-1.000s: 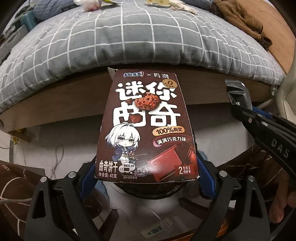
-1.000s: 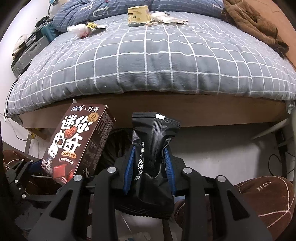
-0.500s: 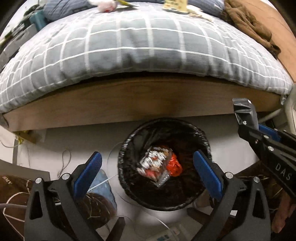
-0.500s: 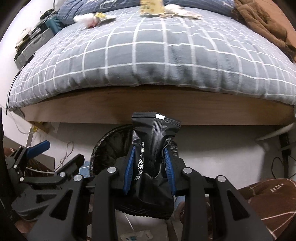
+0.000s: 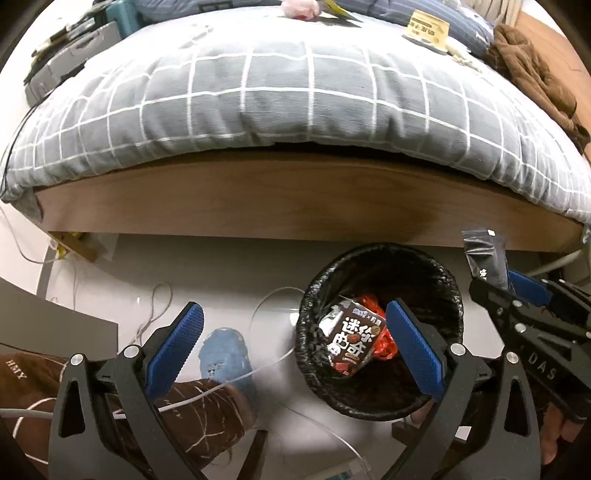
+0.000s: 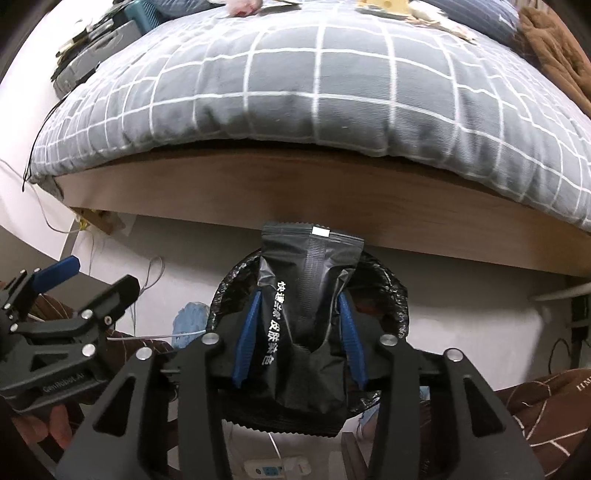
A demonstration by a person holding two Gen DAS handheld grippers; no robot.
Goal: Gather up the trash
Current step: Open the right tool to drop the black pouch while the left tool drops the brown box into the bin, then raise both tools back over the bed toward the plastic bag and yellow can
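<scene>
A round bin with a black liner (image 5: 380, 258) stands on the floor by the bed. Inside it lie a dark brown cookie box (image 5: 352, 339) and red wrappers. My left gripper (image 5: 291, 308) is open and empty, its right pad above the bin's left part. It also shows at the left of the right wrist view (image 6: 101, 273). My right gripper (image 6: 299, 295) hangs over the bin (image 6: 391, 291) with a black pouch (image 6: 306, 266) upright between its jaws. The jaws are opening and the pads look just off the pouch's sides. The left wrist view has the pouch (image 5: 484, 254) at its right.
A bed with a grey checked duvet (image 5: 295, 92) and a wooden frame (image 5: 295, 199) fills the far side. On it lie a yellow cup (image 5: 428, 27), a pink wad (image 5: 299, 7) and a brown garment (image 5: 532, 70). White cables and a person's blue-socked foot (image 5: 225, 354) are beside the bin.
The cookie box left my left gripper and now lies in the bin. That gripper opened wide and shifted left. My right gripper came over the bin and its jaws widened.
</scene>
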